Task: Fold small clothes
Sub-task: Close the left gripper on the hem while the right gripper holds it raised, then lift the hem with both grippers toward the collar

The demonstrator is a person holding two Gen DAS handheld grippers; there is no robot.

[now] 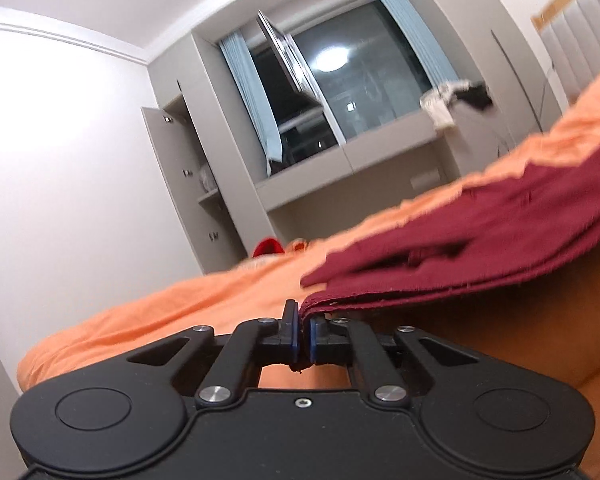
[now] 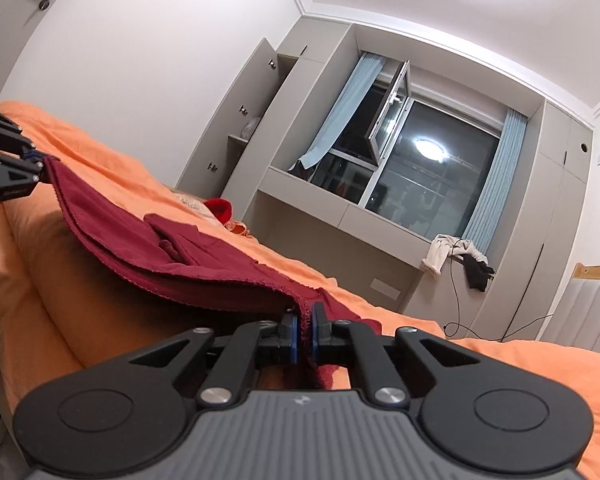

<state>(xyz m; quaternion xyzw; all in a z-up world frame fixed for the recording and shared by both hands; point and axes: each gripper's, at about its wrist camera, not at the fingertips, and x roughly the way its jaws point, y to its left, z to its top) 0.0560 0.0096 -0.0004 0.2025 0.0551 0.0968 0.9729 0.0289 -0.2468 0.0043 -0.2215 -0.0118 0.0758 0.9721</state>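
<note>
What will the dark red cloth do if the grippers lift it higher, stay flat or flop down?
Probably flop: the dark red cloth already sags between the left gripper and the right gripper, which pinch its two ends. It looks thin and light, so it should lift easily. Its layered edges may slide apart, since only the corners are pinched above the orange bedcover.

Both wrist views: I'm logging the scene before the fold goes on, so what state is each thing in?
Left gripper: shut on one end of the dark red garment.
Right gripper: shut on the other end.
Dark red cloth garment: layered, stretched between the grippers, lifted off the bed.
Orange bed sheet: spread, wrinkled.
Grey cupboard door: open.
Window sash: swung open.
Pale blue curtains: drawn aside.
</note>
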